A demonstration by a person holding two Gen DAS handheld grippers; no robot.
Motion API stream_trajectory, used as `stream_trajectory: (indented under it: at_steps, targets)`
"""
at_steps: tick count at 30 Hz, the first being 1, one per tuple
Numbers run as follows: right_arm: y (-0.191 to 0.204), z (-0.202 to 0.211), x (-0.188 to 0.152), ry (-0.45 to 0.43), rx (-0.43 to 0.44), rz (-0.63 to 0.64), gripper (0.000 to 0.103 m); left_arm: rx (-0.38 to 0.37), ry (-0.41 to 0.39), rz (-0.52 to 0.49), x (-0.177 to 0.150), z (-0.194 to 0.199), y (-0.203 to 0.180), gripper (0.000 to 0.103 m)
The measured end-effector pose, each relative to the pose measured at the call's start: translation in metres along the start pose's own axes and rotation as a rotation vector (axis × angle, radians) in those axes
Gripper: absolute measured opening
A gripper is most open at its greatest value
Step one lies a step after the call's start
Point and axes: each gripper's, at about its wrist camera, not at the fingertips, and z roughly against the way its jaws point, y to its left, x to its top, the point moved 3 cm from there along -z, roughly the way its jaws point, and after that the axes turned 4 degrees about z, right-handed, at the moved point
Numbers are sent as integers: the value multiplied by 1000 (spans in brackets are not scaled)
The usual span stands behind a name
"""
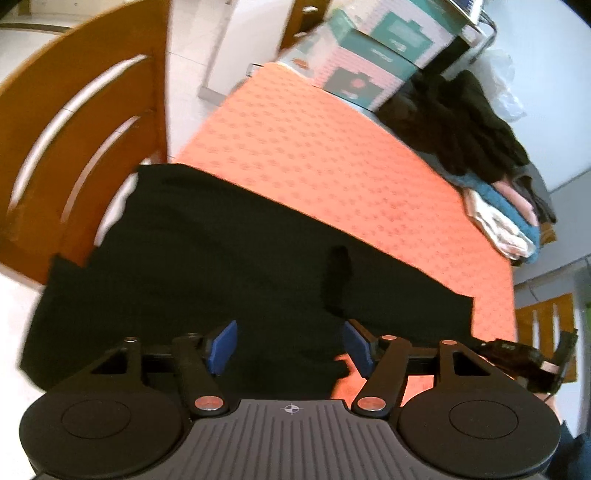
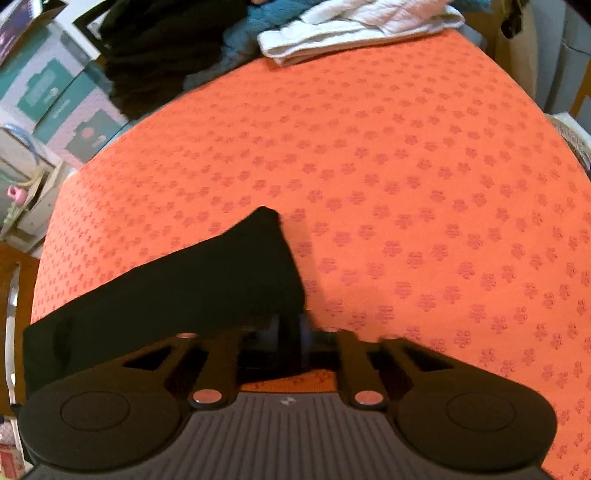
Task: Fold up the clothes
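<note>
A black garment (image 1: 229, 258) lies spread over the near part of the orange paw-print tablecloth (image 1: 332, 155), and its left side hangs past the table edge. My left gripper (image 1: 290, 345) hovers just above it, open, with its blue pads (image 1: 221, 347) wide apart and nothing between them. In the right wrist view, a corner of the black garment (image 2: 221, 273) rises to a point over the tablecloth (image 2: 406, 184). My right gripper (image 2: 291, 332) has its fingers drawn together on that cloth; the pads are hidden by the dark fabric.
A wooden chair (image 1: 74, 129) stands at the table's left edge. Stacked printed boxes (image 1: 369, 51) sit at the far end. A black clothes pile (image 1: 461, 122) and folded teal, pink and white items (image 1: 498, 210) occupy the far right; the white folded piece (image 2: 351, 29) shows too.
</note>
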Motion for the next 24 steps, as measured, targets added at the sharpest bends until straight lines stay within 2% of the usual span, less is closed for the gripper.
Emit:
stream_trajectory:
  at_steps: [2, 6, 12, 17, 24]
  targets:
    - [11, 6, 1, -22, -15, 45, 5, -16, 9, -9, 3, -8, -13, 69]
    - [42, 26, 4, -89, -26, 160, 5, -88, 54, -47, 9, -31, -50, 78]
    - [76, 42, 6, -115, 18, 264, 5, -172, 150, -115, 17, -69, -108, 87]
    - [96, 47, 1, -113, 36, 327, 5, -205, 233, -173, 13, -103, -156, 87]
    - [122, 47, -13, -127, 49, 424, 5, -257, 338, -183, 15, -150, -193, 86]
